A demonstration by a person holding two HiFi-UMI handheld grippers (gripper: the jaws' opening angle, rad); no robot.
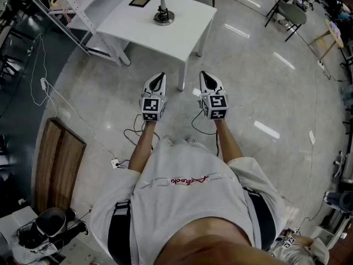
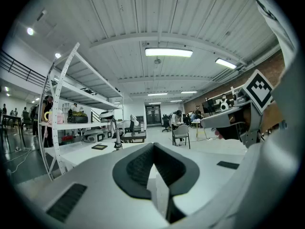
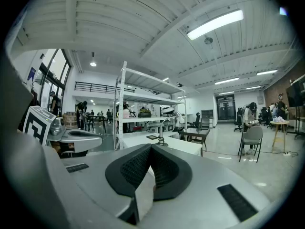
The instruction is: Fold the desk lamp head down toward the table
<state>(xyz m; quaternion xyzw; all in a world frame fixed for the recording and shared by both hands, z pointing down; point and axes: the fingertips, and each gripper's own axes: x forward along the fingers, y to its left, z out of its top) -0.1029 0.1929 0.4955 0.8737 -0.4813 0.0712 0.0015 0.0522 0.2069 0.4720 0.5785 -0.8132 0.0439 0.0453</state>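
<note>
**Both pairs of fingers shut and empty, lamp well ahead of them**

The left gripper (image 1: 160, 76) and the right gripper (image 1: 203, 74) are held side by side over the pale floor (image 1: 259, 93), close together but apart, both pointing about level toward the white table (image 1: 185, 35). In the left gripper view the fingers (image 2: 138, 168) meet at the middle with nothing between them. The right gripper's fingers (image 3: 136, 168) are likewise pressed together and hold nothing.

The desk lamp (image 1: 164, 16) stands on the table well beyond both sets of fingertips, slightly left of the gap between them, touched by neither. Its round base sits on the tabletop, and its arm rises with the head (image 3: 167, 110) up above the table. A small dark flat square (image 1: 139, 1) lies on the table just left of the lamp. A white shelf rack (image 1: 83, 15) stands farther left of the fingers, and a chair (image 1: 289, 12) is far off to their right
</note>
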